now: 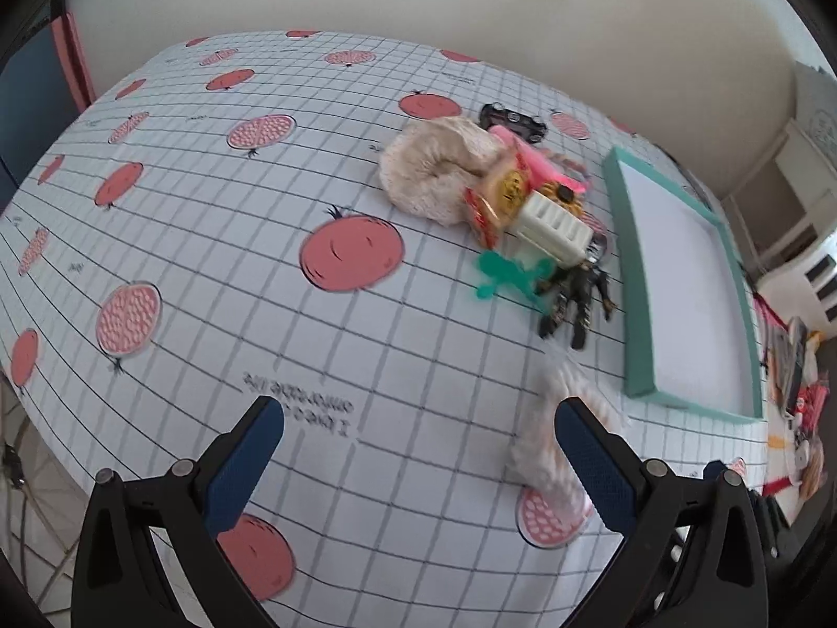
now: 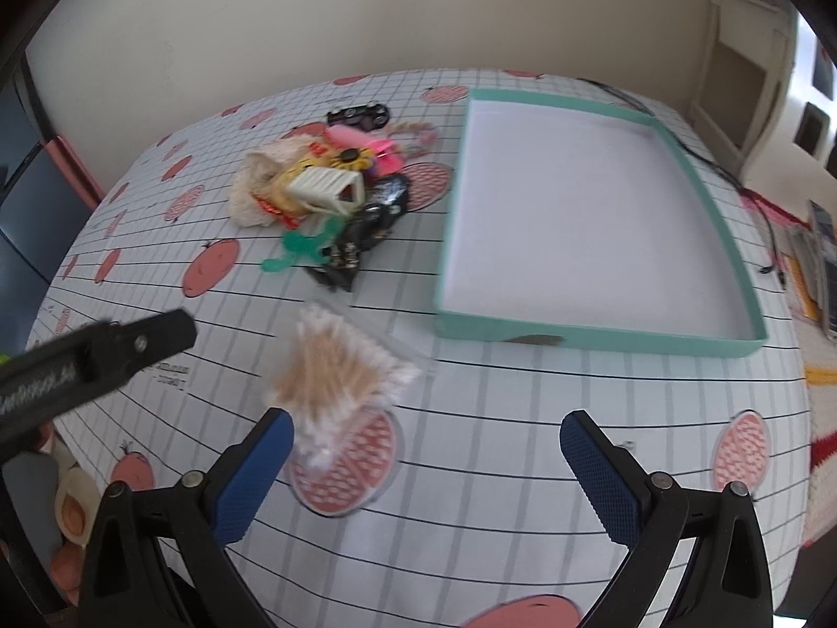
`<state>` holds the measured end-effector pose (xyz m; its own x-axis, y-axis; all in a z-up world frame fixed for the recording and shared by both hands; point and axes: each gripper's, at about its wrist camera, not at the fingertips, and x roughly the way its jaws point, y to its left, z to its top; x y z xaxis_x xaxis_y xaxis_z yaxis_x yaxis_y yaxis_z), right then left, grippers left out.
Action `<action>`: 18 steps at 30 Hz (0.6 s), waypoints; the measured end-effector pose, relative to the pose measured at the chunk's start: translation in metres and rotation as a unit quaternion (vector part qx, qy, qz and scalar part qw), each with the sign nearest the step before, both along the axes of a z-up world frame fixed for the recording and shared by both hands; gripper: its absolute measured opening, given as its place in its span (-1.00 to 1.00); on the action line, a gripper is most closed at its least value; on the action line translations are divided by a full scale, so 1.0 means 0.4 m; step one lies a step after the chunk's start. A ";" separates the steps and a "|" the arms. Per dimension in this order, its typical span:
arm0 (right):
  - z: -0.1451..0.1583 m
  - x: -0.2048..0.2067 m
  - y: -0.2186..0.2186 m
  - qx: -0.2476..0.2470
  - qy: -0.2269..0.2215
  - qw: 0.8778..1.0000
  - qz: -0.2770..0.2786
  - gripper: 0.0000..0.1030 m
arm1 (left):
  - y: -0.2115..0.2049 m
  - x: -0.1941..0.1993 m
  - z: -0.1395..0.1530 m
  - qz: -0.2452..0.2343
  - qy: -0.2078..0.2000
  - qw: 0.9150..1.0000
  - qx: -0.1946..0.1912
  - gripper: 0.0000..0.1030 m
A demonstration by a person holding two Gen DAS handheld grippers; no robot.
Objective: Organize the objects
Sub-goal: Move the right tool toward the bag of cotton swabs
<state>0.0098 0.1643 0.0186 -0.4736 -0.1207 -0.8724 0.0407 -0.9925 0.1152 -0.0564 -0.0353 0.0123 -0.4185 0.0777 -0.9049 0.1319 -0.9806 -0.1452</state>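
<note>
A teal box (image 2: 727, 220) (image 1: 635, 345) with a white empty floor lies on the gridded tablecloth. Beside it sits a pile: a cream fluffy cloth (image 1: 434, 167) (image 2: 253, 188), a white slotted plastic piece (image 1: 552, 227) (image 2: 327, 186), a green plastic shape (image 1: 505, 275) (image 2: 301, 248), a black toy figure (image 1: 580, 295) (image 2: 355, 246), pink items and a black part (image 1: 512, 118). A clear bag of cotton swabs (image 2: 335, 366) (image 1: 554, 439) lies loose nearer me. My left gripper (image 1: 418, 463) is open, the bag by its right finger. My right gripper (image 2: 426, 471) is open, the bag by its left finger.
The left gripper's black body (image 2: 89, 361) reaches in from the left of the right wrist view. The round table's edge (image 1: 47, 450) drops off at left. A black cable (image 2: 732, 178) runs past the box. Clutter (image 1: 800, 382) lies on the floor at right.
</note>
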 end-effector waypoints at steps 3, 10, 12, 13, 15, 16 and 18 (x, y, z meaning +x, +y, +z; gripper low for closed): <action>-0.010 -0.017 -0.021 -0.011 -0.014 1.000 0.005 1.00 | -0.004 -0.035 0.001 -0.009 -0.014 1.000 -0.005 1.00; -0.026 -0.065 -0.038 -0.028 -0.043 0.999 -0.006 1.00 | -0.009 -0.111 -0.010 -0.007 -0.033 0.999 0.006 1.00; -0.035 -0.081 -0.042 -0.034 -0.050 0.998 -0.009 1.00 | -0.007 -0.134 -0.019 -0.007 -0.042 0.999 0.019 1.00; -0.039 -0.087 -0.043 -0.036 -0.053 0.998 -0.010 1.00 | -0.004 -0.145 -0.024 -0.010 -0.045 0.999 0.022 1.00; -0.047 -0.096 -0.046 -0.042 -0.060 0.997 -0.010 1.00 | 0.005 -0.161 -0.033 -0.015 -0.051 0.998 0.019 1.00; -0.050 -0.100 -0.046 -0.044 -0.063 0.997 -0.010 1.00 | 0.011 -0.166 -0.036 -0.017 -0.053 0.998 0.018 1.00; -0.055 -0.109 -0.052 -0.046 -0.069 0.996 -0.008 1.00 | 0.021 -0.184 -0.049 -0.022 -0.060 0.998 0.026 1.00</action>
